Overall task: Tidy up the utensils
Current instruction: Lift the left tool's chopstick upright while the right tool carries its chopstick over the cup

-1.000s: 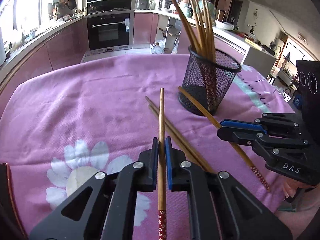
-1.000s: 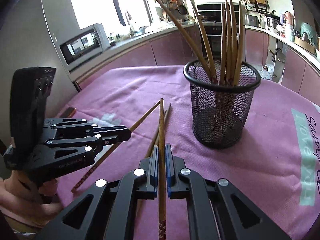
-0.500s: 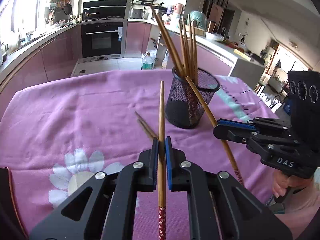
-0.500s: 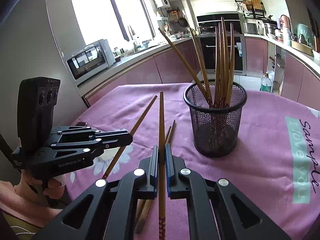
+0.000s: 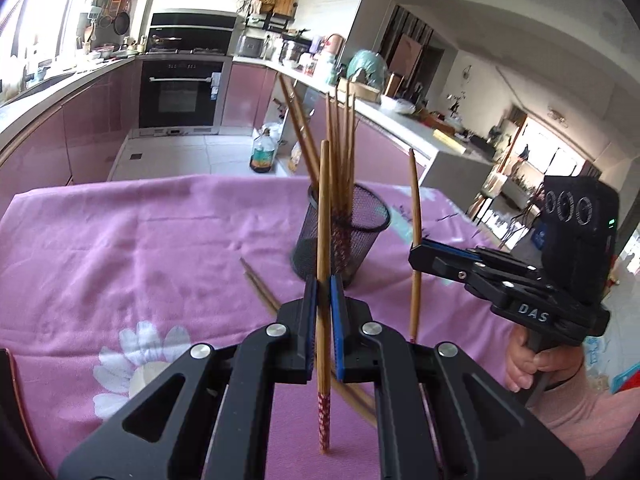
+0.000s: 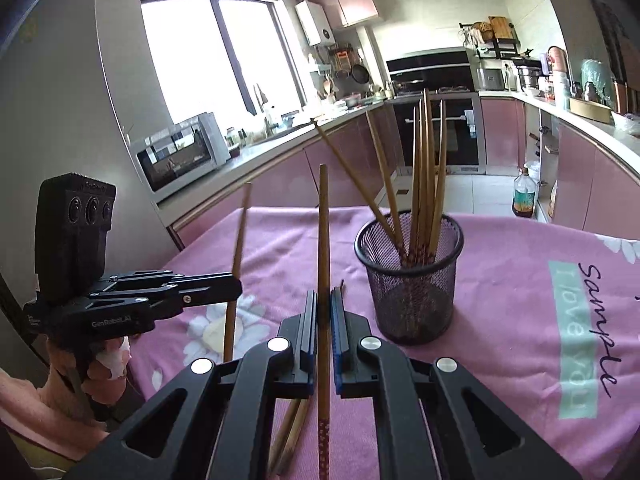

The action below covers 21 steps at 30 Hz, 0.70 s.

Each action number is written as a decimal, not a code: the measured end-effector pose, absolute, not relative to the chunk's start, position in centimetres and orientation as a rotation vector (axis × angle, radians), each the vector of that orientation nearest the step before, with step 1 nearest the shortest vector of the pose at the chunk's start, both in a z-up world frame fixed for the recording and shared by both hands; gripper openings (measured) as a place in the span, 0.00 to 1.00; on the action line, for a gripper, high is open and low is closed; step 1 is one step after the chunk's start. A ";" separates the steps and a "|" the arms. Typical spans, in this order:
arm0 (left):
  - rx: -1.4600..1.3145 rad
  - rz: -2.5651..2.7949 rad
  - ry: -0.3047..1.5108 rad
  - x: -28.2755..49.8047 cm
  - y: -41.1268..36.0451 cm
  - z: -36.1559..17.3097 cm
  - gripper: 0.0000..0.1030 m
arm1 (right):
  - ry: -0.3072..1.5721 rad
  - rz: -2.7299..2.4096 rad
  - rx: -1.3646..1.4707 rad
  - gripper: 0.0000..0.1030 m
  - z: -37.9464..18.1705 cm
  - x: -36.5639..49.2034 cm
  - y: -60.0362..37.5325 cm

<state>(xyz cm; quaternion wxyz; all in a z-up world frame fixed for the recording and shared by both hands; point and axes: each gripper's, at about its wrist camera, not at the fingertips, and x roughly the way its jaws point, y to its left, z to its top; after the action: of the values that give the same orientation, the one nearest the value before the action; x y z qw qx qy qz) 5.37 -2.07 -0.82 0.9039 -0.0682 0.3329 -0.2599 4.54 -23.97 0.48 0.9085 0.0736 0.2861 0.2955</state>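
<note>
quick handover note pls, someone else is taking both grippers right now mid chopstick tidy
Left hand-held gripper: shut on one chopstick, plain tip up, patterned end down.
Right hand-held gripper: shut on another chopstick, same way up.
Mesh cup stands upright on the pink tablecloth.
Done: a bunch of chopsticks already stands in the cup.
Left: drop both held chopsticks into the cup, then pick up the two loose chopsticks lying on the cloth beside it, partly hidden under the grippers.
</note>
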 end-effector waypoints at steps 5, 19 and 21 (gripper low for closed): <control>-0.157 -0.554 0.640 4.8 -1.7 0.9 0.07 | 0.558 0.605 0.162 0.05 1.3 4.4 -24.6; -0.178 -0.586 0.541 5.6 -1.9 4.5 0.07 | 0.472 0.577 0.155 0.05 4.0 4.7 -25.4; -0.179 -0.590 0.529 6.0 -2.0 4.9 0.07 | 0.459 0.570 0.150 0.05 4.5 4.9 -25.6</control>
<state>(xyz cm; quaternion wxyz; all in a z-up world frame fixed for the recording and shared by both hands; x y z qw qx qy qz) 6.02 -2.00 4.93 0.9186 -0.0870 0.2574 -0.2871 4.91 -25.59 4.47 0.9311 0.0733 0.2241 0.2784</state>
